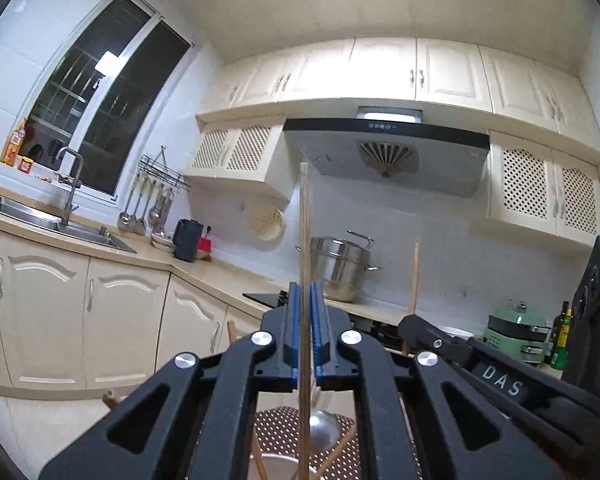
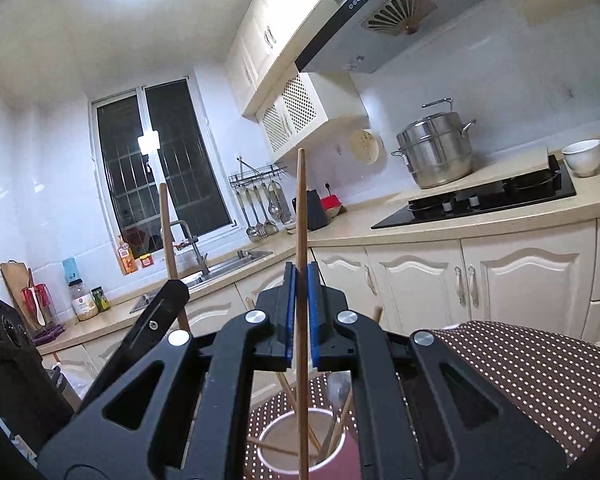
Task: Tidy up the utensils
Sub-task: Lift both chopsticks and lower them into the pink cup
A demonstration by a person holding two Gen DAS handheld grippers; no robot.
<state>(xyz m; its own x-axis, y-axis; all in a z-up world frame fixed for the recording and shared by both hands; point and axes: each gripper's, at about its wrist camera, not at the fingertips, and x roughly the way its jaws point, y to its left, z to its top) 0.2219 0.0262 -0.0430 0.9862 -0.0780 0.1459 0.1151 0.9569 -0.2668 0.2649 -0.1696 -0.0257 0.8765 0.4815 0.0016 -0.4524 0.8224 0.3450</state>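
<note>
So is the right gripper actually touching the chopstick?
Touching: the right wrist view shows the right gripper's blue pads closed on the chopstick.

Brown white-dotted cloth [image 2: 540, 364], pink cup [image 2: 350, 458]

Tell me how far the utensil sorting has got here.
Partly done: some chopsticks already stand in the pink cup. In hand: the left gripper and right gripper each clamp an upright chopstick above the cup. Left: lowering both in. A metal spoon lies near the cup.
</note>
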